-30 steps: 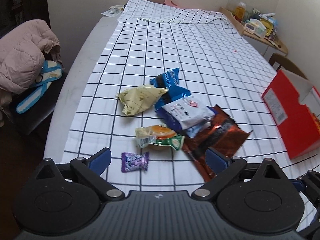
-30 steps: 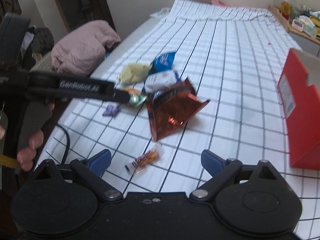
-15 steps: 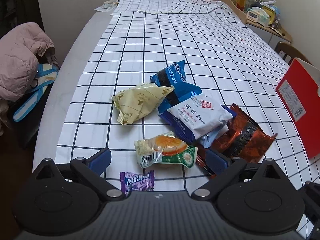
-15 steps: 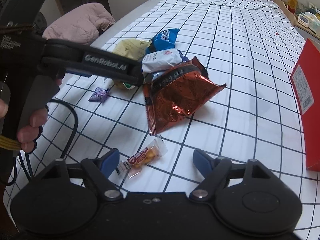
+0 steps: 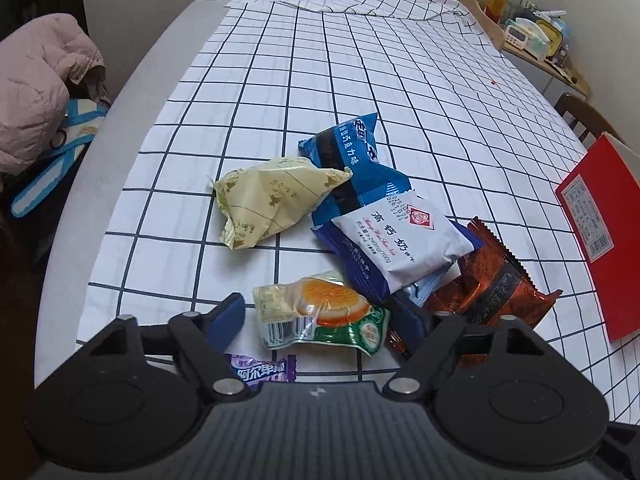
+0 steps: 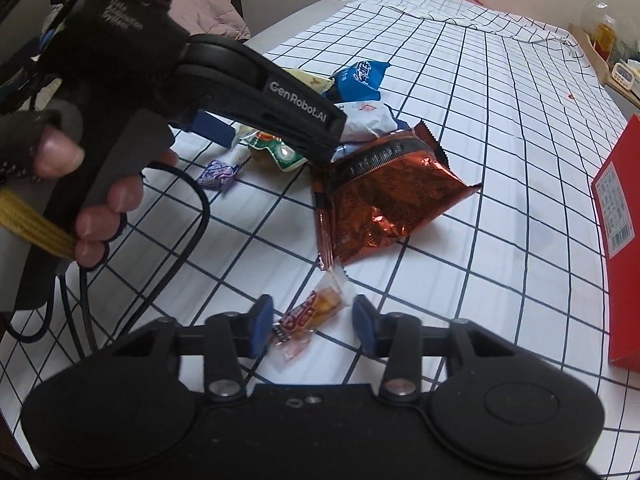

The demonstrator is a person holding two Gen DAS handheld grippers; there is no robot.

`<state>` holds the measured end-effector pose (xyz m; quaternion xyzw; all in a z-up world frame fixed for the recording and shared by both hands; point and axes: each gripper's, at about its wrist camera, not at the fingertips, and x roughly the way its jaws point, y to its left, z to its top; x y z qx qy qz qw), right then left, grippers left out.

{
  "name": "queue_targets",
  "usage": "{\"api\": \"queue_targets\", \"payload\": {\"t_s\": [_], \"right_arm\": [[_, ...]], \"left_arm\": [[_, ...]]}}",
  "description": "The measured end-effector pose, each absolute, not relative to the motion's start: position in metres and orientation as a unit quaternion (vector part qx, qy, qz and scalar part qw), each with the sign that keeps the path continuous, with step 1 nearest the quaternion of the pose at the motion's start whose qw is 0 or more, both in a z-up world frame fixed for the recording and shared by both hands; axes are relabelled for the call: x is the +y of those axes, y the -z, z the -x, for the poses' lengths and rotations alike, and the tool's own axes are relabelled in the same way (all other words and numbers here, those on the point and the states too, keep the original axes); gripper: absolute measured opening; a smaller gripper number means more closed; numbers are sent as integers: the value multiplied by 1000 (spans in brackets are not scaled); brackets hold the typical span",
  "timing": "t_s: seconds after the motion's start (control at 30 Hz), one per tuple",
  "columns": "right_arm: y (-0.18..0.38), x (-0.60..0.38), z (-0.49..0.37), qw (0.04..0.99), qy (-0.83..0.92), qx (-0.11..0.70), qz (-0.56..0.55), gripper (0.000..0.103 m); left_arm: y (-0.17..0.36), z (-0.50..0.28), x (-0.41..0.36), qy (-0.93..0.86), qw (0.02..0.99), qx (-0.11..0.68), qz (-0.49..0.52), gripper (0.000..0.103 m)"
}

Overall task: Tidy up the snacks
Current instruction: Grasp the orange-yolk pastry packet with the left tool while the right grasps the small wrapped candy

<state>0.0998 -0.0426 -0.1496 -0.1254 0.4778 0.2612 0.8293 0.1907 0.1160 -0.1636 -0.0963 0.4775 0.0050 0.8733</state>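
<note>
Counter cover (image 5: 360, 92): white cloth with a dark grid, matt, creased at the far end.
Counter edge (image 5: 132, 112): bare, smooth, pale grey, dull sheen.
Copper bag (image 6: 384, 200): metallic foil, highly glossy, crinkled, serrated seal.
White packet (image 5: 404, 240): smooth plastic film, satin.
Blue packet (image 5: 352, 160): plastic film, glossy.
Yellow packet (image 5: 268, 196): thin film, matt, heavily creased.
Green-orange packet (image 5: 320, 316): clear glossy plastic.
Purple candy (image 5: 260, 372): shiny wrapper.
Small clear candy (image 6: 312, 316): transparent cellophane, glossy.
Red box (image 6: 620, 240): smooth card, printed paper label.
Left claw (image 5: 320, 320): matt black plastic, blue rubbery pads, bright metal pivot pins.
Right claw (image 6: 310, 324): same finish.
Jacket (image 5: 32, 84): pink quilted fabric, soft sheen.
</note>
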Motion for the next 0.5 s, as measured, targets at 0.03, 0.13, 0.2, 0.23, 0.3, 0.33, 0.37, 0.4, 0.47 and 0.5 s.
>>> {"api": "queue_targets", "payload": {"t_s": [0.03, 0.13, 0.2, 0.23, 0.3, 0.33, 0.37, 0.4, 0.47, 0.5], "right_arm": [[149, -43, -100, 829, -261, 478, 124, 36], [149, -45, -100, 831, -261, 478, 118, 34], [148, -46, -100, 831, -262, 477, 115, 32], [147, -46, -100, 832, -262, 476, 113, 28], [147, -48, -100, 832, -262, 477, 110, 26], [147, -49, -100, 832, -262, 477, 109, 26], [146, -50, -100, 832, -261, 478, 107, 26], [146, -52, -100, 833, -260, 477, 104, 26], [145, -56, -101, 834, -257, 479, 98, 25], [144, -58, -101, 834, -256, 479, 95, 25]], "left_arm": [[163, -190, 116, -2, 873, 478, 98, 71], [162, -190, 114, 0, 871, 482, 99, 67], [162, -188, 115, -1, 871, 481, 103, 66], [162, -188, 115, 0, 870, 481, 105, 65], [162, -187, 117, -2, 870, 481, 111, 65], [161, -187, 118, -2, 869, 481, 113, 65], [161, -186, 118, -3, 869, 481, 114, 64], [161, -186, 119, -5, 869, 481, 114, 64], [159, -183, 121, -9, 870, 478, 120, 64], [158, -182, 121, -10, 870, 477, 123, 64]]}}
